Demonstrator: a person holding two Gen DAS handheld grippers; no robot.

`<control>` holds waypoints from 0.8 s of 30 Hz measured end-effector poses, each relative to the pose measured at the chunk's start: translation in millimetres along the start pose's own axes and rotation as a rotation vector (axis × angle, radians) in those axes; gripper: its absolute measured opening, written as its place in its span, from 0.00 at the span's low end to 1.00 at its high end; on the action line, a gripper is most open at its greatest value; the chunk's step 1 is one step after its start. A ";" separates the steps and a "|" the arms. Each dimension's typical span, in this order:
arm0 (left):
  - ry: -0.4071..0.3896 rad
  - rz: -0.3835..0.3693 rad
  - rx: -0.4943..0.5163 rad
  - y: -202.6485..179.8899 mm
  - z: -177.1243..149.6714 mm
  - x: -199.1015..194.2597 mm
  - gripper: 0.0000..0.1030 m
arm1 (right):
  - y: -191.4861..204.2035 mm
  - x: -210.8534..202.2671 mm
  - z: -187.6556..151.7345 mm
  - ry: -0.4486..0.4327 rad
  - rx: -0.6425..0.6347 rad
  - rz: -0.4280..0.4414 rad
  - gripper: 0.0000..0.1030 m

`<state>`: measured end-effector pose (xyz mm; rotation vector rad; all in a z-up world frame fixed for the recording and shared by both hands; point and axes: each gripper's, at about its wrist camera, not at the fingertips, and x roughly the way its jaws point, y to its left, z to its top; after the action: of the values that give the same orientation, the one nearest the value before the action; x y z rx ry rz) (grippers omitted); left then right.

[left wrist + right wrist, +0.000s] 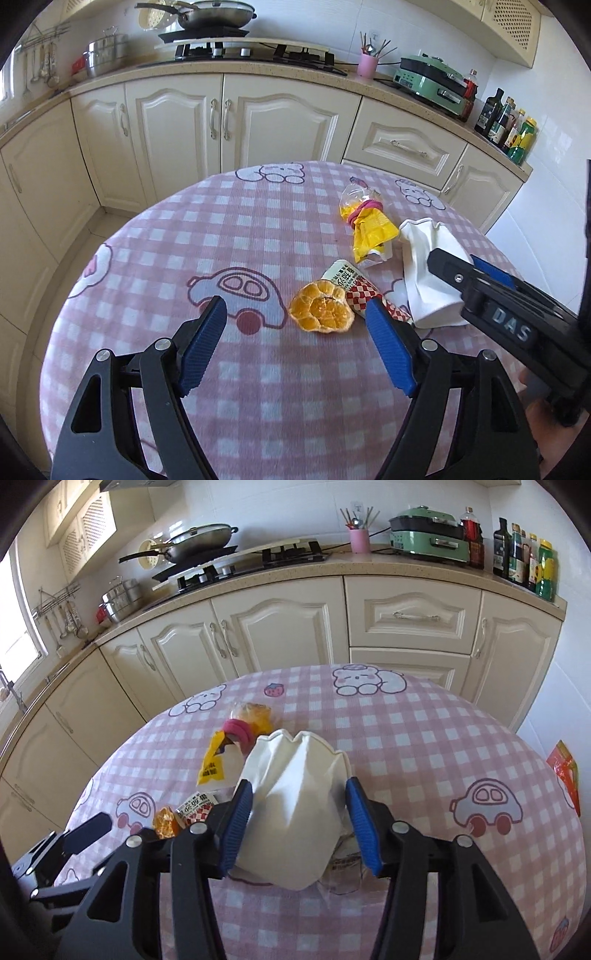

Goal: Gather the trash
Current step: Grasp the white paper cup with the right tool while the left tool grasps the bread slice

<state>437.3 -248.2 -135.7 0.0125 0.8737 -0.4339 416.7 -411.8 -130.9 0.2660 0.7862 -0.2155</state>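
Observation:
On the pink checked tablecloth (258, 236) lies an orange peel (320, 312), a red-and-white checked wrapper (364, 291), a yellow packet with a pink band (371, 229) and a crumpled white paper cup (424, 269). My left gripper (295, 314) is open, its fingers on either side of the peel, just short of it. My right gripper (298, 794) is closed around the white cup (295, 801), blue pads touching both its sides; it shows in the left wrist view (476, 273) too. The peel (166, 821) and the wrapper (195, 806) lie to its left.
Cream kitchen cabinets (221, 118) and a counter with a stove, a pan (214, 14), a pink utensil cup (367, 64), a green appliance (432, 79) and bottles (506, 122) stand beyond the table. A clear plastic piece (343, 871) lies under the cup.

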 end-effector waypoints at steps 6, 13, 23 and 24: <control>0.032 0.021 0.030 -9.2 -1.3 19.5 0.49 | -2.1 -4.6 -0.1 -0.009 -0.002 0.017 0.38; 0.014 -0.013 0.001 0.8 -2.9 3.7 0.38 | -0.6 -14.8 -0.3 -0.027 0.003 0.041 0.26; -0.085 0.016 -0.065 43.5 -9.9 -62.9 0.38 | 27.9 -44.1 -7.1 -0.060 -0.048 0.108 0.22; -0.096 0.018 -0.074 48.8 -11.7 -71.7 0.38 | 33.5 -50.2 -9.1 -0.072 -0.058 0.115 0.22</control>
<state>406.7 -175.4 -97.9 -0.0678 0.7939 -0.3827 385.8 -372.7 -95.6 0.2465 0.7023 -0.0931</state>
